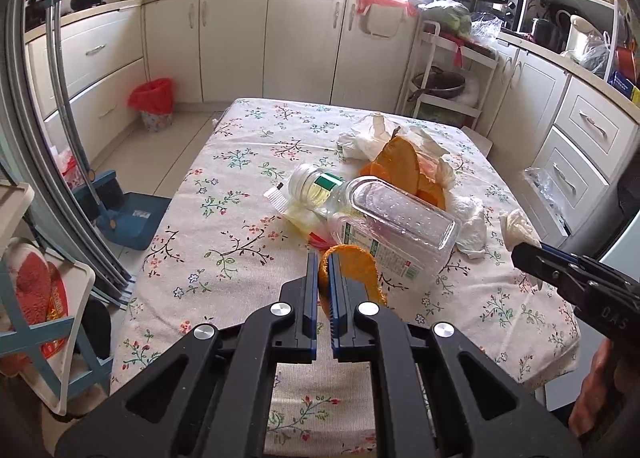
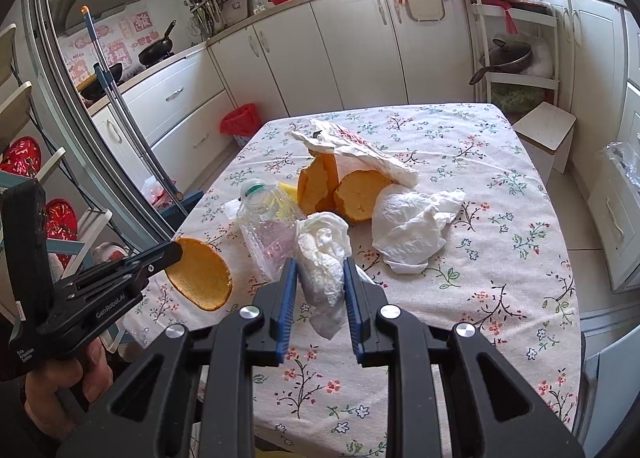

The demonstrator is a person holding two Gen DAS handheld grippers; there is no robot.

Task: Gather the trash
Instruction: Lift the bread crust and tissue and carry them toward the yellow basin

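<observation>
My left gripper is shut on a curved piece of orange peel, held just above the floral tablecloth; the right wrist view shows the same peel hanging from that gripper. My right gripper is shut on a crumpled white tissue, which bulges between the blue pads. In the left wrist view that gripper holds the tissue at the table's right side. An empty clear plastic bottle lies on its side beside more orange peel and crumpled tissues.
The table stands in a kitchen with white cabinets around it. A small bin with a red liner sits on the floor at the far left. A blue dustpan and broom lean at the left. A white stool stands at the table's far right.
</observation>
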